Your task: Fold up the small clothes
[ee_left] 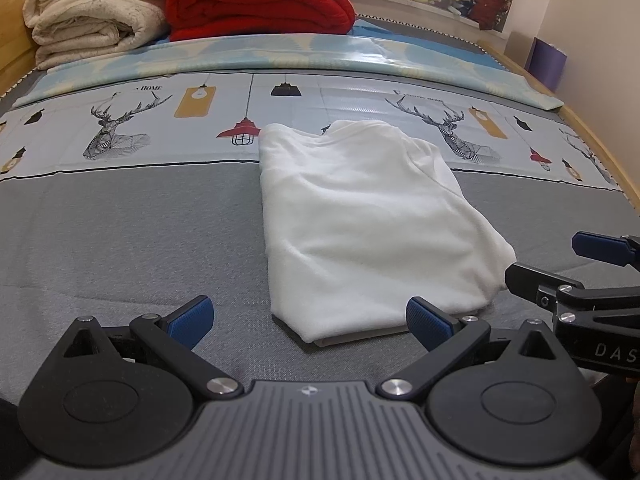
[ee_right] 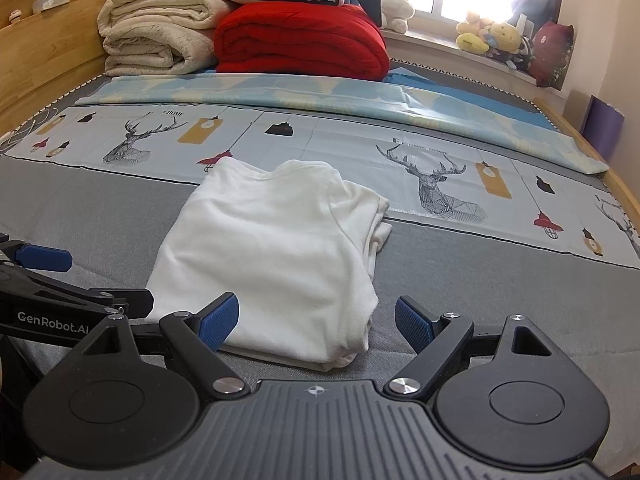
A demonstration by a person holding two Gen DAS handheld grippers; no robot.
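Left wrist view: left gripper (ee_left: 310, 322) spread wide, blue pads (ee_left: 191, 322) far apart, nothing between them, poised just short of the near hem of the folded white garment (ee_left: 360, 224). Garment lying flat at centre on the grey bedsheet (ee_left: 120, 240), far end overlapping the deer-print strip (ee_left: 120, 128) at 12 o'clock. Left fold edge straight and crisp; right side bulging toward 3 o'clock, nearly touching the right gripper's black arm there. Bare grey sheet broad at 9 o'clock, narrower at 3.

Right wrist view: right gripper (ee_right: 316, 326) likewise gaping, grasping nothing, left pad (ee_right: 218, 322) overlapping the garment's (ee_right: 272, 248) near hem in the picture, contact not certain. Stacked layers showing along the right edge toward 2 o'clock. Left gripper (ee_right: 44, 258) at 9 o'clock, close beside the cloth. Clear sheet (ee_right: 480, 288) from 3 to 5 o'clock. Red blanket (ee_right: 300, 40) and cream blanket (ee_right: 156, 36) well apart at 12 and 11, plush toys (ee_right: 492, 36) on the sill at 1, wooden bed rail (ee_right: 624, 196) at 3.
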